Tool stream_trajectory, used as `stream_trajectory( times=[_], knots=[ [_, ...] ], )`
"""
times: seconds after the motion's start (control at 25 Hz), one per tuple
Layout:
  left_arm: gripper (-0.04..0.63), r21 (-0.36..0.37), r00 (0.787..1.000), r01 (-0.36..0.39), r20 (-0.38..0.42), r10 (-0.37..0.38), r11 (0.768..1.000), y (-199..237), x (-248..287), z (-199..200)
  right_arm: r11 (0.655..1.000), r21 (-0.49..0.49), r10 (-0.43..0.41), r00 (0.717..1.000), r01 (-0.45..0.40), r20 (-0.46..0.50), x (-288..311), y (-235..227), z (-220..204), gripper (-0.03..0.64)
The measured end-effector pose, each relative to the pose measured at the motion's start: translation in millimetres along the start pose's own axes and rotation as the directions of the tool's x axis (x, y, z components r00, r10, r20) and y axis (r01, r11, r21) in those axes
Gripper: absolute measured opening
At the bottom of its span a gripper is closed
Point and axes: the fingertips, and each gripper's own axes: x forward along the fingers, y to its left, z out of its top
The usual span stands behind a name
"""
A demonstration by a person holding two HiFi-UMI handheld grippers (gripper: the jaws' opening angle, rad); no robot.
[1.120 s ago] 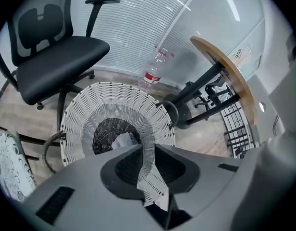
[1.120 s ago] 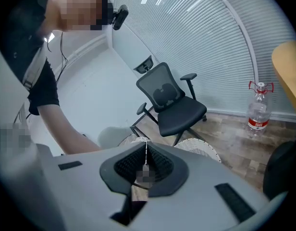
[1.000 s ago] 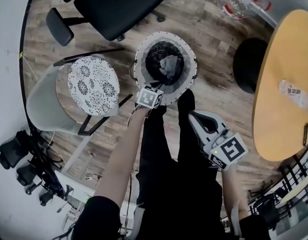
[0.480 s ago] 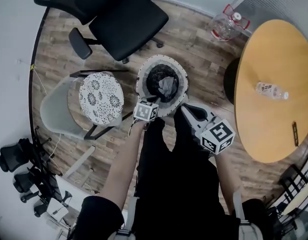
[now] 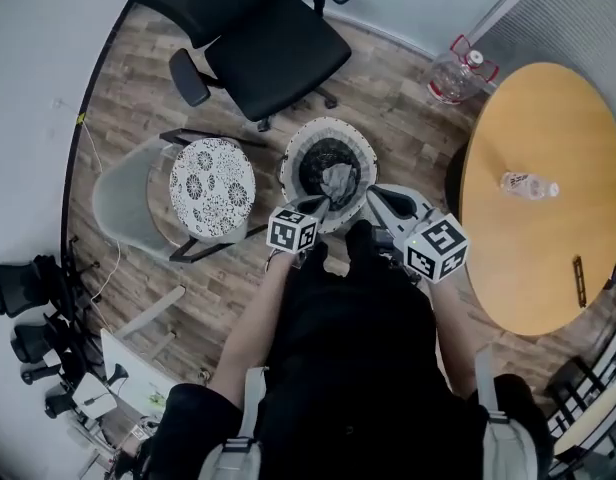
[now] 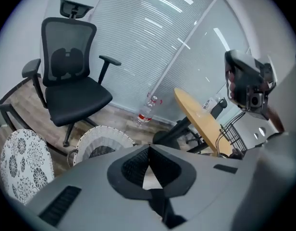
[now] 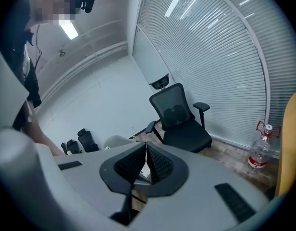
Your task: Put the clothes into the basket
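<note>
1. Closest in, both grippers sit in front of the person's dark trousers, just short of the basket's near rim. The left gripper [image 5: 313,206] has its jaws pressed together with nothing between them. They have just been closing, which suits a tool with nothing to carry.
2. The right gripper [image 5: 374,196] is likewise clenched on nothing, and its own view shows the pads meeting at the tips. It aims out across the room rather than down into the basket, so I judge it idle.
3. The white wicker basket [image 5: 291,160] stands on the floor just beyond both tips, likely so a drop needs little reach. A grey garment [image 5: 338,181] lies crumpled inside on something darker, perhaps more clothing or a liner; I cannot tell which.
4. Left of the basket, the patterned cushion chair [image 5: 212,188] carries no clothes.
5. Farther off, the black office chair [image 5: 273,53], the round table [image 5: 548,118], the bottle [image 5: 528,185] on it and the water jug [image 5: 456,73] play no part here. No clothing shows outside the basket, so the task looks finished or close to it.
</note>
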Motion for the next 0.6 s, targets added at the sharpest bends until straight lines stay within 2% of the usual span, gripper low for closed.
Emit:
stream_trajectory(
  times=[0.16, 0.28, 0.44, 0.6],
  knots=[
    [0.012, -0.033, 0.993, 0.021, 0.113, -0.018, 0.999, -21, -25, 21, 0.999, -0.033, 0.031, 1.000, -0.031, -0.006, -4, 7, 4, 0.017],
    [0.012, 0.001, 0.979, 0.058, 0.193, -0.057, 0.998, -41, -46, 43, 0.998, -0.054, 0.035, 0.999, -0.034, 0.014, -7, 8, 16, 0.017],
    [0.012, 0.044, 0.943, 0.104, 0.313, -0.113, 0.994, -65, -79, 73, 0.997, -0.068, 0.037, 0.998, -0.033, 0.060, -16, 9, 33, 0.017],
    [0.012, 0.103, 0.893, 0.130, 0.421, -0.162, 0.986, -91, -112, 103, 0.993, -0.114, 0.042, 0.994, -0.031, 0.099, -29, 9, 49, 0.017]
  ],
)
